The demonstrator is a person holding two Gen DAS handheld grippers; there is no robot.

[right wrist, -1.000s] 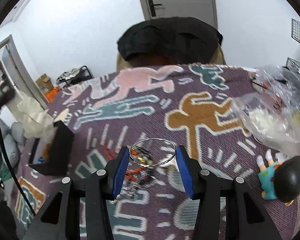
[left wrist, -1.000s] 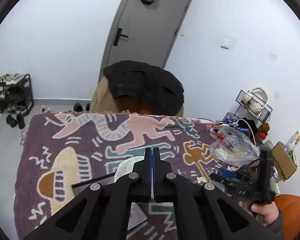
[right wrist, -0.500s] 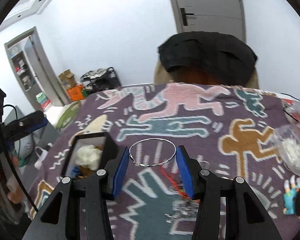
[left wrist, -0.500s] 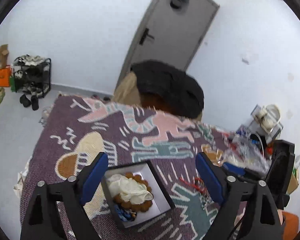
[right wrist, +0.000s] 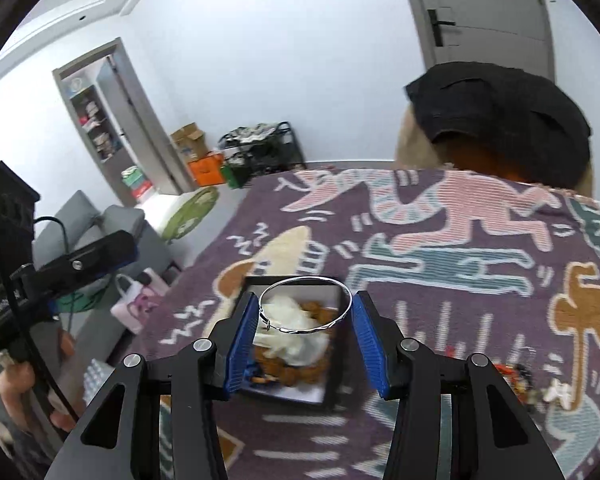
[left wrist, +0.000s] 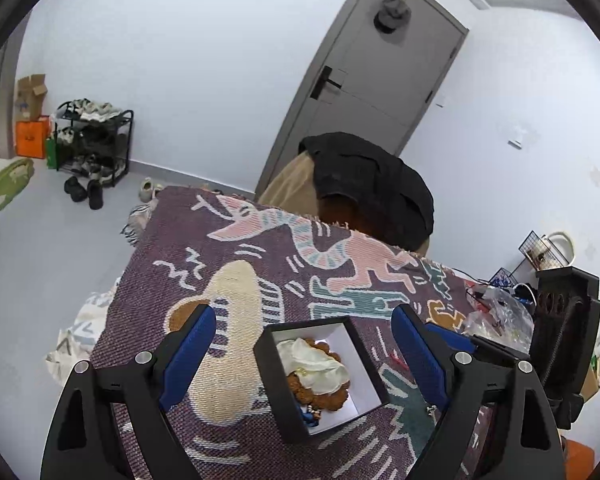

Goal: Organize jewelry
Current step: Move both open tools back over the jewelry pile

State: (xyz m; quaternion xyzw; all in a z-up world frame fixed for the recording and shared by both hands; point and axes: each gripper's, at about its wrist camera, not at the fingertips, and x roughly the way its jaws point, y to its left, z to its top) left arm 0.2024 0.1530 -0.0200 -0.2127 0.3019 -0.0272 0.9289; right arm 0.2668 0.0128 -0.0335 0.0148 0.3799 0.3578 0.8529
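Right wrist view: right gripper pinches thin silver bangle above black cardboard box — careless release, it bounces out; left gripper gapes empty.

No words, numbers or brand names can be read here. The orange bag at about nine o'clock in the left wrist view has a small dark mark on it, but it is too tiny and blurry to read. The brown cardboard box above it has faint print that cannot be made out. In the right wrist view, the cardboard box at about eleven o'clock has blue print that is too blurry to read too.
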